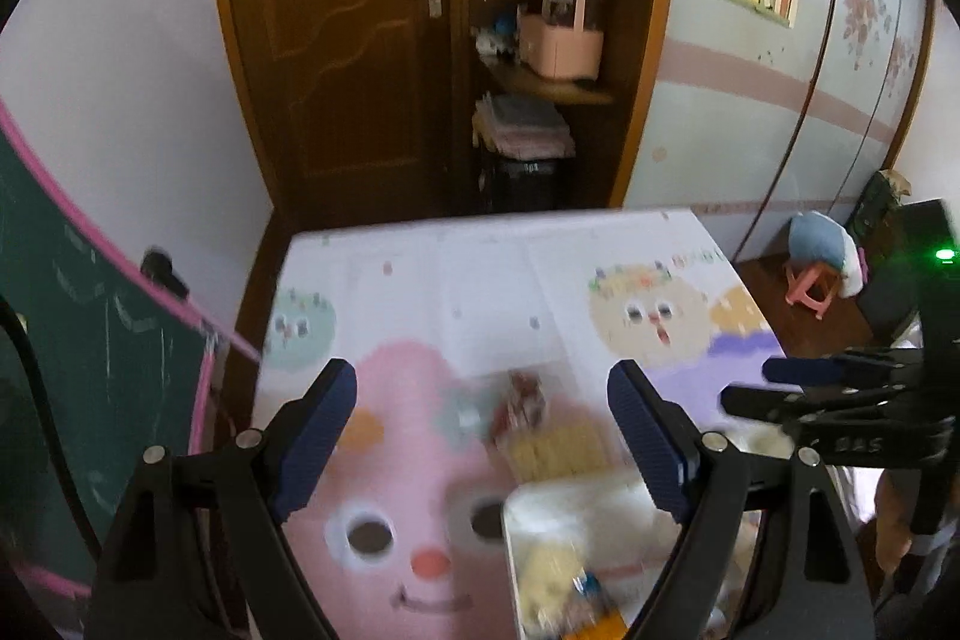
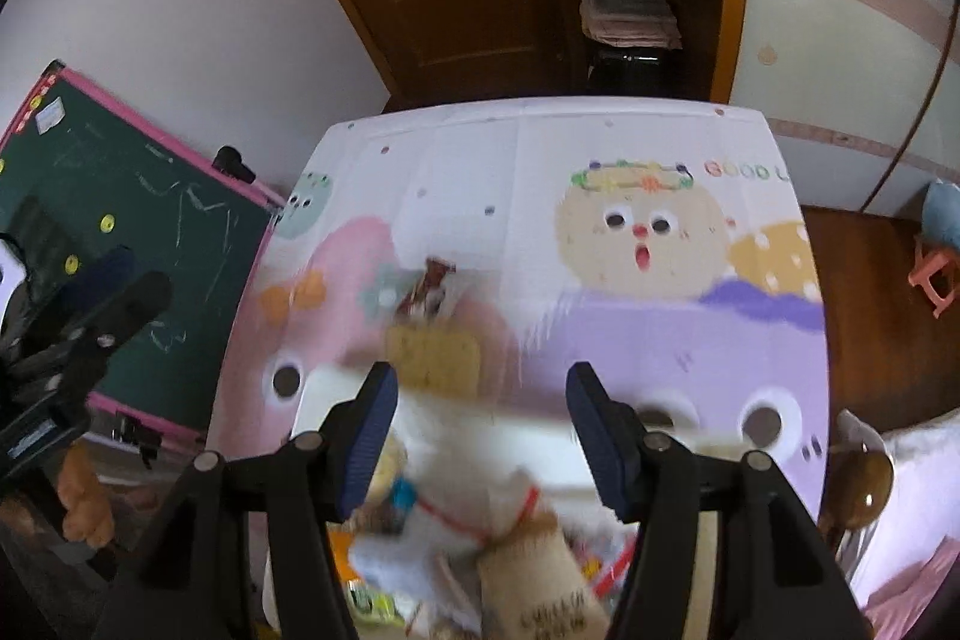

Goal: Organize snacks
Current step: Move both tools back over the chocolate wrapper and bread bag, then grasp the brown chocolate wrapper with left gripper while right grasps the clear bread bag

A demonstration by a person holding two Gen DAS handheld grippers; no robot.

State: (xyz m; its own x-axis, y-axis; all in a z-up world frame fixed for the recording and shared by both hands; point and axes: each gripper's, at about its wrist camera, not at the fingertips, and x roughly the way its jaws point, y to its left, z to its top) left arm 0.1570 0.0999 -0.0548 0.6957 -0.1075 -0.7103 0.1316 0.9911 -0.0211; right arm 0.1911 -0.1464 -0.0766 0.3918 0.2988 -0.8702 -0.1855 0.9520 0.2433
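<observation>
Cartoon-print table; cracker packet; white snack bin

Chalkboard, wooden door, pink stool, cartoon tablecloth.

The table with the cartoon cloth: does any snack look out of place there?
Yes. Two packets lie loose on the cartoon-printed tablecloth, outside the white snack container: a yellow cracker packet and, touching its far edge, a small red-brown wrapped snack. Motion blur hides finer detail; nothing looks spilled.
</observation>
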